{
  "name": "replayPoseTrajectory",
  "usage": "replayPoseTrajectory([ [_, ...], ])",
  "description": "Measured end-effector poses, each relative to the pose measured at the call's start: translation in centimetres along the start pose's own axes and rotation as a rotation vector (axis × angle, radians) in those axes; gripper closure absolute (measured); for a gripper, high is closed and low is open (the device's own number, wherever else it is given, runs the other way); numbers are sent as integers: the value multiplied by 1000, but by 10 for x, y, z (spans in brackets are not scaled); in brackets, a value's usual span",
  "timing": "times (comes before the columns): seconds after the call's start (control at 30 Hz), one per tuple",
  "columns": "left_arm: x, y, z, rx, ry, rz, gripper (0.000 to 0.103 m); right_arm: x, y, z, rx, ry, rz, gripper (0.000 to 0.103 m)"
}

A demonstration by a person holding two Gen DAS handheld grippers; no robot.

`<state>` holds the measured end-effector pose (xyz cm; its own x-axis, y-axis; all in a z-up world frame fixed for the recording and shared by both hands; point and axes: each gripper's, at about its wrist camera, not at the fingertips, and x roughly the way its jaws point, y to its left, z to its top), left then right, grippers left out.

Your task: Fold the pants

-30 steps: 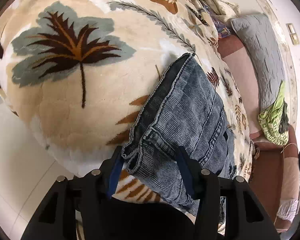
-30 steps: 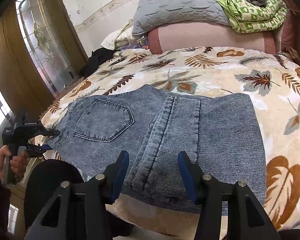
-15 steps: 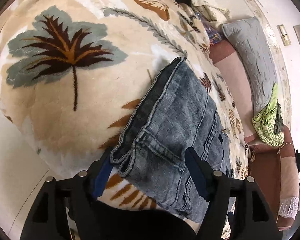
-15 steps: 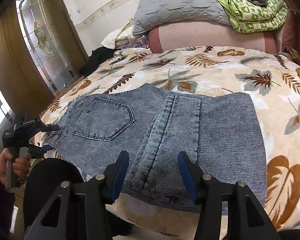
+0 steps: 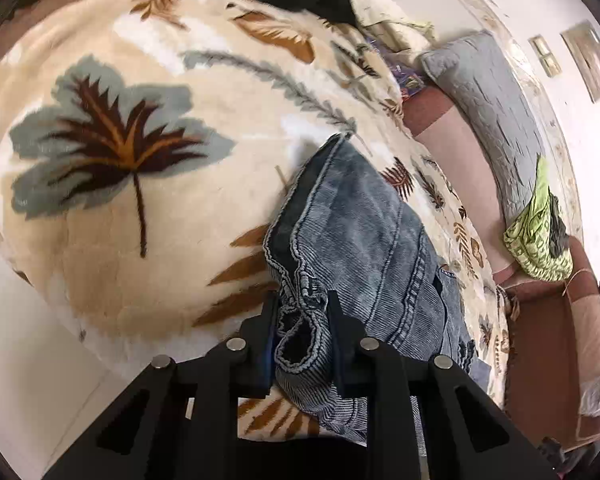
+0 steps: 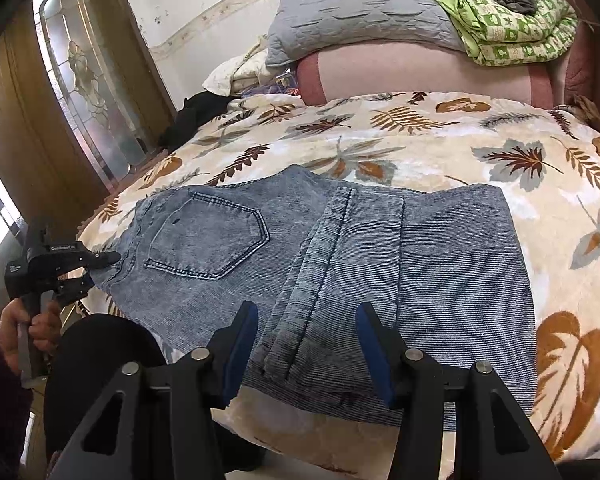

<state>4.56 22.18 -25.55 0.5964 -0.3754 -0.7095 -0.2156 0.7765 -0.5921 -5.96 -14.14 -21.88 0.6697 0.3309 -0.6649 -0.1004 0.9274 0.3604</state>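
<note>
Left tongs (image 5: 302, 320) pinched tight on the waistband corner of the blue pants (image 6: 340, 264), right at the near edge of the leafy bed cover (image 6: 480, 140). Right tongs (image 6: 308, 344) wide apart, over the folded leg hems at that same edge, not touching. Pants folded flat, pocket up.

Faded blue denim pants (image 6: 340, 264), folded flat, back pocket up, waistband corner bunched

Left wrist view: pants (image 5: 364, 248) near corner bunched between the left gripper (image 5: 302, 322) fingers, lower folds hidden behind its black body. Right wrist view: blanket (image 6: 420, 132) front edge cut off behind the right gripper (image 6: 308, 340) frame; dark garment (image 6: 196, 114) at the far corner too blurred to identify.
</note>
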Motion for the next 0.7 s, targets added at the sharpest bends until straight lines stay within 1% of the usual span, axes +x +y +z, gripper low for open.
replayPoseTrajectory([
  [0.13,-13,-18,0,69,-38,1,83,3,1,1,5,-1,6,48],
  [0.27,-29,-50,-1,177,-69,5,84,13,5,15,26,5,75,48],
  [0.37,-39,-72,-4,234,-81,-7,84,27,12,33,28,4,109,48],
  [0.53,-55,-103,-12,307,-87,-9,84,64,27,55,19,50,89,49],
  [0.57,-59,-109,-14,321,-89,-11,84,73,30,57,14,71,67,57],
  [0.6,-63,-116,-17,340,-92,-15,84,85,33,57,2,111,41,67],
  [0.67,-70,-128,-24,374,-97,-24,84,108,35,49,-20,202,12,73],
  [0.7,-74,-136,-27,391,-95,-32,84,109,37,46,-46,182,2,73],
])
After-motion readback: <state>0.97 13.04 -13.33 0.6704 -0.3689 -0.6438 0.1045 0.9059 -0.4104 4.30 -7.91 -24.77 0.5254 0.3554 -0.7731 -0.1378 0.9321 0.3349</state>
